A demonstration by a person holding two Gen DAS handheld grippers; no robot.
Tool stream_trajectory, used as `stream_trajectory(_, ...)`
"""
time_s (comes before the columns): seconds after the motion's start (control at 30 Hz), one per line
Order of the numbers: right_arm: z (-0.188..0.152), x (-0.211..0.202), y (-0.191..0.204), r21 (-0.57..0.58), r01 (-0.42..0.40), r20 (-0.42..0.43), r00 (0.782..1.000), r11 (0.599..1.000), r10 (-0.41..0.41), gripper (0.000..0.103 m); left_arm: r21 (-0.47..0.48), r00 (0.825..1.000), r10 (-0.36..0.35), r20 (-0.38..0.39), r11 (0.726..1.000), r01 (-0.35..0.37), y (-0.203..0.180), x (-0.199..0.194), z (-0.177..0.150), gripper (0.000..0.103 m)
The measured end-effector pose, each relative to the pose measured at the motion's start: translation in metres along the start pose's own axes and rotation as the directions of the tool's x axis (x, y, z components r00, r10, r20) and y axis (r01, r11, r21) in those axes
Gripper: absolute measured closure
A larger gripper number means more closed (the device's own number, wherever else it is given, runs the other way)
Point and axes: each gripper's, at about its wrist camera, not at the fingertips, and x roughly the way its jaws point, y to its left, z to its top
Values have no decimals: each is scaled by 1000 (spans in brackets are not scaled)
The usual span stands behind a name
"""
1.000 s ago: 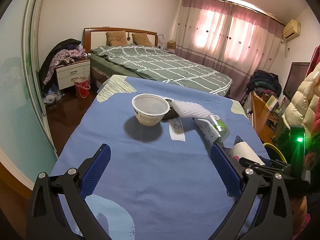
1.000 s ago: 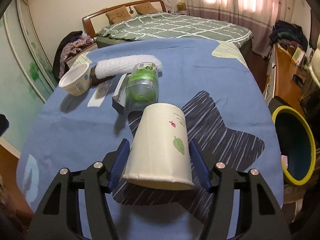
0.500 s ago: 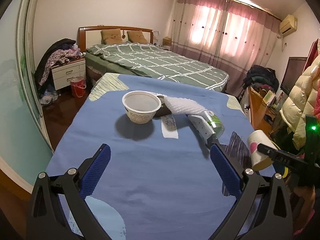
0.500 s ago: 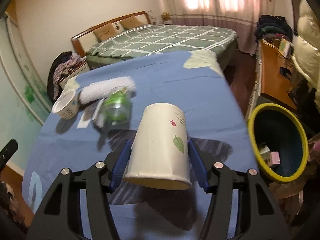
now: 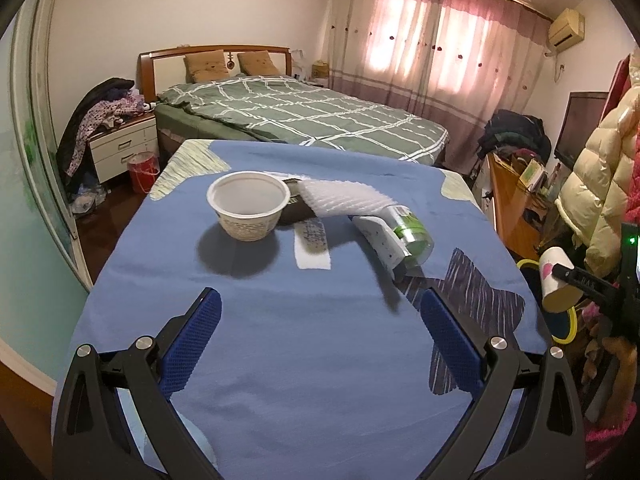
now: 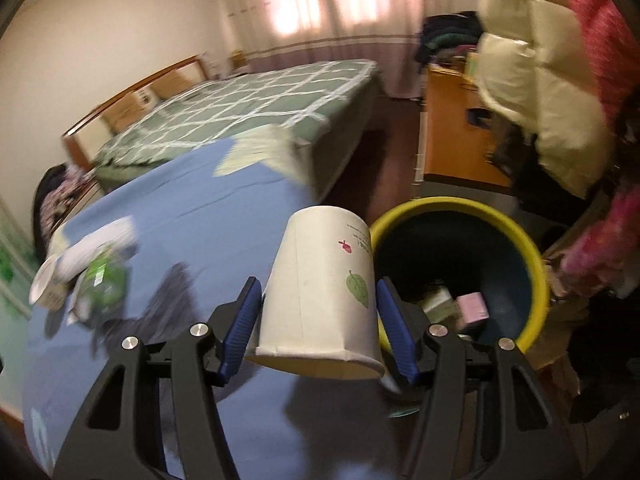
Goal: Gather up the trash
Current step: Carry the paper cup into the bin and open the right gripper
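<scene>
Right tongs [image 6: 318,322] and gripped tapered paper cup [image 6: 320,292] now beside round yellow-rimmed bin [image 6: 536,272]; left tongs [image 5: 320,336] wide.

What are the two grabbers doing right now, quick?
Left gripper: open, holding nothing, above the blue cloth.
Right gripper: closed on the paper cup, beside the yellow-rimmed bin.

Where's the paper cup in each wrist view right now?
Left wrist: paper cup at the far right edge, past the table, held in the right gripper.
Right wrist: lower centre, clamped between the blue pads, beside the bin.
Shared landmark: the yellow-rimmed bin, a sliver at.
</scene>
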Motion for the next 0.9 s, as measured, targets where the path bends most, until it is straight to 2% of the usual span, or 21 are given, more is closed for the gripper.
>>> stream_trajectory(0.13,6,11,-30,60,86,9,996,995,-86,45,11,1000,-2,-15,1000,2,-5,7,1,5)
stream_trajectory(0.4,7,29,-60,125,172,-12,985,977,-172,43,21,999,-2,-37,1000,3,-11,18,1,5)
stream_trajectory(0.6,3,36,-61,128,213,-25,977,969,-211,39,19,999,-2,-49,1000,3,-10,24,1,5)
stream_trajectory(0.9,-2,34,-51,111,205,-16,979,973,-204,36,13,999,6,-54,1000,-5,-7,29,1,5)
